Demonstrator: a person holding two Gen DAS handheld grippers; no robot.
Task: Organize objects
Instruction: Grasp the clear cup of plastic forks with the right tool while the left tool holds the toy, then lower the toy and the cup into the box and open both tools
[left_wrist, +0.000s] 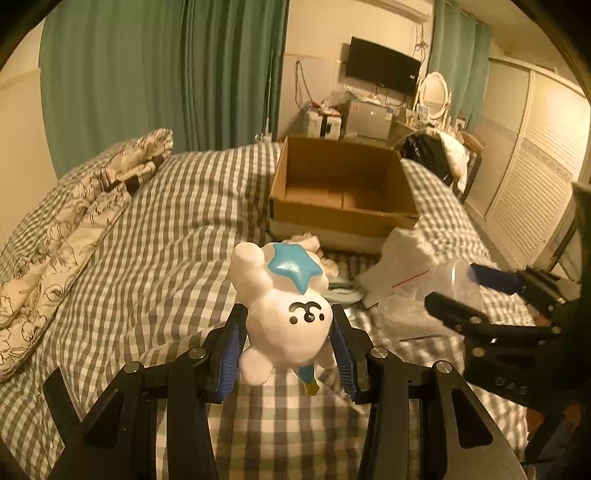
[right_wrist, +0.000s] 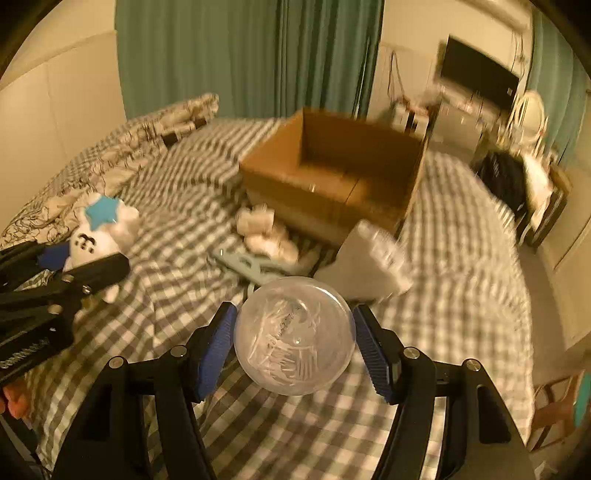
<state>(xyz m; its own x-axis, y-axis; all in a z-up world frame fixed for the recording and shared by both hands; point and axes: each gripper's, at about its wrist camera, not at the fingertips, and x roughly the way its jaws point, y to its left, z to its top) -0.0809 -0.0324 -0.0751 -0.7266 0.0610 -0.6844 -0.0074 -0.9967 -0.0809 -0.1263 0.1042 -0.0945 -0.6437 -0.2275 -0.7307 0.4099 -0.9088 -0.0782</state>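
Left gripper (left_wrist: 290, 345) clamps a white figurine (left_wrist: 284, 314) with a blue star on its head between both blue pads, held above the checked bedspread (left_wrist: 166, 221) in the near middle. Right gripper (right_wrist: 295, 341) grips a clear round container (right_wrist: 294, 335), pads pressed to its sides, also above the bed. Open cardboard box (left_wrist: 341, 188) sits farther back on the bed; a white bag (right_wrist: 365, 258) and small plush (right_wrist: 264, 230) lie just before it.
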